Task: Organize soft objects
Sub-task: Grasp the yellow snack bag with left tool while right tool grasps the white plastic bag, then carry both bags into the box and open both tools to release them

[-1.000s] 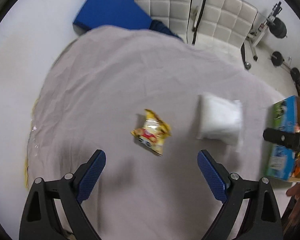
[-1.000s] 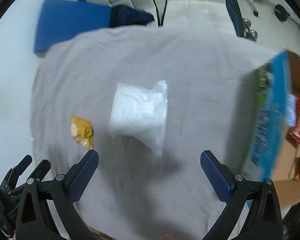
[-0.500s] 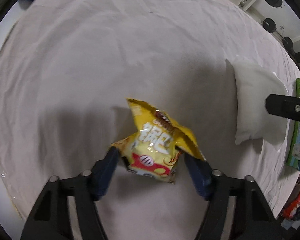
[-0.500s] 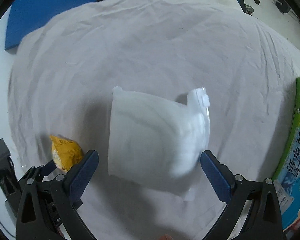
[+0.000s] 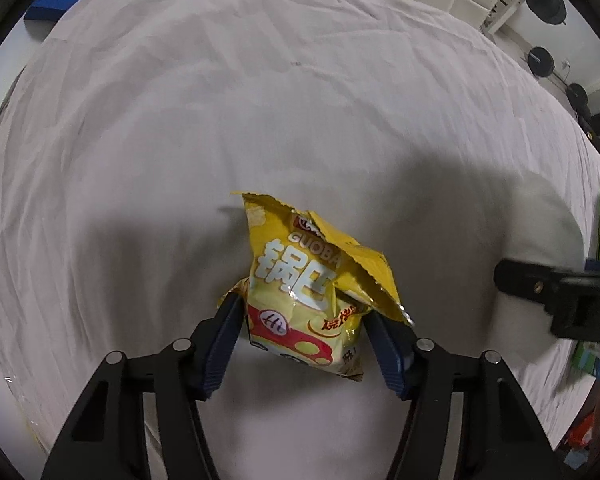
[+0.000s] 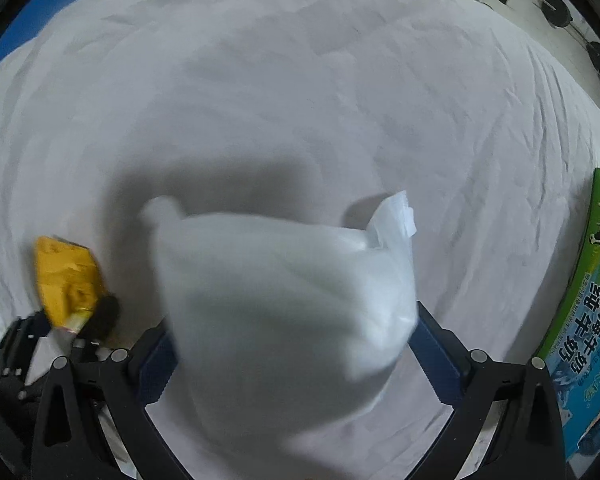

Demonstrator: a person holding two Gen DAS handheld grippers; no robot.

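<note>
Two grasps at once: left gripper [image 5: 304, 328] pinches yellow snack bag [image 5: 308, 284] low for a firm hold; right gripper [image 6: 292, 336] squeezes white plastic pouch [image 6: 288, 304], probably boxing both.

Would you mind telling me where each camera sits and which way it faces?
Left wrist: on the left gripper, looking down its fingers at the yellow snack bag they clamp.
Right wrist: on the right gripper, looking down at the white bag it grips.
Shared: the grey cloth, snack bag, each other's gripper.
</note>
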